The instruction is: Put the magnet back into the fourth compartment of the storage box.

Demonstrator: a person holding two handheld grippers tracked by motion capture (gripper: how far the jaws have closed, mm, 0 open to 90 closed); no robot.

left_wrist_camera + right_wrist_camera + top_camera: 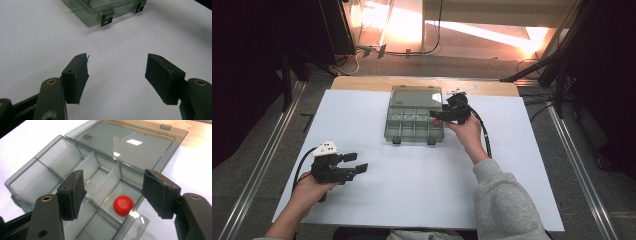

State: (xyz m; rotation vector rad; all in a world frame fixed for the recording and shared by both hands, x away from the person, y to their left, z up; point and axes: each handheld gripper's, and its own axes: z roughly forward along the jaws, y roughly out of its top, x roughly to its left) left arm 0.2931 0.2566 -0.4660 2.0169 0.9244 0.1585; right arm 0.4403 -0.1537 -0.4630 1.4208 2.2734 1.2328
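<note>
A clear grey compartment box (pixel 388 131) lies open at the far middle of the white table, its lid (pixel 414 96) flat behind it. A small red ball (pixel 123 205) rests in a compartment at the box's right end, also visible from above as the red ball (pixel 435 121). My right gripper (pixel 435 116) hovers just over that end, open, and the ball lies below the gap between the jaws of the right gripper (pixel 114 188), untouched. My left gripper (pixel 356 162) is held open above bare table at the near left. In its own view the left gripper (pixel 117 75) holds nothing, and the box (pixel 100 15) sits ahead.
A white sheet (pixel 412 185) covers the wooden table (pixel 357 82), whose far edge shows bare. Metal rails (pixel 262 165) run along the floor on both sides. Cables (pixel 537 107) and dark stands crowd the far right. Two latches (pixel 107 19) hang on the box's near wall.
</note>
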